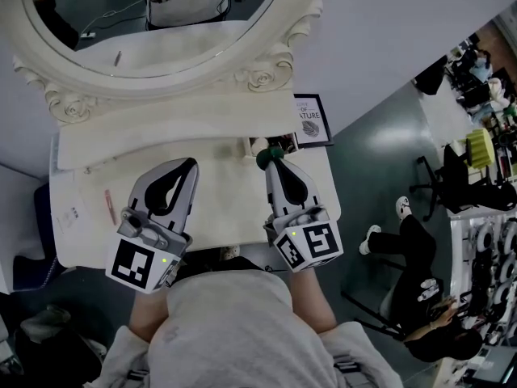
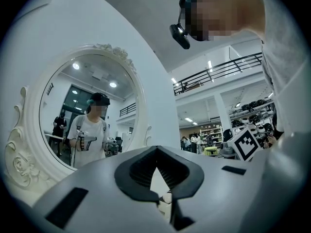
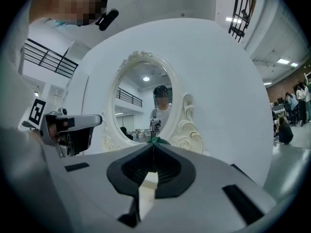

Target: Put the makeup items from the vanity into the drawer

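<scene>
Grey sweatshirt cloth point(image 1: 226, 322), soft and creased, filled the bottom of the head view, with my two grippers reaching out past it over the cream vanity top point(image 1: 226, 208). Each carried one cube of black-and-white square markers at its rear. My left gripper point(image 1: 191, 164) had its fingers pressed together at the tips, leaving only the ribbed, diamond-shaped hollow behind them, and nothing sat in that hollow point(image 2: 156, 148). My right gripper point(image 1: 271, 162) had its fingers together at the tips the same way point(image 3: 153, 143).

One small, dark green, rounded thing point(image 1: 263, 158) lay just at the right gripper's tip; in the right gripper view its green edge point(image 3: 156, 141) peeked over the joined tips (whether they touched it, I could not tell). Just behind it stood one little pale jar point(image 1: 258, 145), close to the raised back shelf. One slim reddish stick point(image 1: 107, 204) lay well apart, on the left end of the top.

One dark-framed printed card point(image 1: 311, 120) leaned at the right rear corner. One oval mirror point(image 1: 161, 23) rose behind, its pale frame carved with roses point(image 1: 262, 78) and scrolls.
</scene>
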### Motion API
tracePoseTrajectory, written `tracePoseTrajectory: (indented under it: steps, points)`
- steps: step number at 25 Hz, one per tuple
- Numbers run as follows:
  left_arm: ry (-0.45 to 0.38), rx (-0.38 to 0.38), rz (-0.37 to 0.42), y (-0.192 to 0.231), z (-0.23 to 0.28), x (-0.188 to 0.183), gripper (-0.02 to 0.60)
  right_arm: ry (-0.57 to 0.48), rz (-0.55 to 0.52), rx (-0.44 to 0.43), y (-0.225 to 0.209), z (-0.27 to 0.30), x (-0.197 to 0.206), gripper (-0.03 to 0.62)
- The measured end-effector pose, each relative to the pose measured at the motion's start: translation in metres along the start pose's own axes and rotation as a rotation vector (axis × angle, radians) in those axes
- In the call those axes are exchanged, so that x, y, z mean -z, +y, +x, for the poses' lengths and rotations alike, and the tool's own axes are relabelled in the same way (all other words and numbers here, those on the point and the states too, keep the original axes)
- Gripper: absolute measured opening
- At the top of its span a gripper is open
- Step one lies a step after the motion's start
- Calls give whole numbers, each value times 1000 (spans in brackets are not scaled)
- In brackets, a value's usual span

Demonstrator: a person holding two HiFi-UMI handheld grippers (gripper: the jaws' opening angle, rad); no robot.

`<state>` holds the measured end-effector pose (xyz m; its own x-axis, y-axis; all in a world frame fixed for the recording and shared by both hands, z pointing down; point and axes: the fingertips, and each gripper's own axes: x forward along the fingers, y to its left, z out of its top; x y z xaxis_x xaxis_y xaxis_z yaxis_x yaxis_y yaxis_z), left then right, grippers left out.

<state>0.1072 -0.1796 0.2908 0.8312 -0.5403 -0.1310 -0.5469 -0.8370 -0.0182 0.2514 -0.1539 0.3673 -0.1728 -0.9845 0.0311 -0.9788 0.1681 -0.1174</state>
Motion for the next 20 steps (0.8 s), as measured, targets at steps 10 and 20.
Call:
tracePoseTrajectory:
  steps: [10,20]
  points:
    - [22,-26,-7,-8,18,12,14,84,25,13,-33,0,32,21]
    - [41,-70,7,-10,21,17,14,241,32,50,-82,11,69,21]
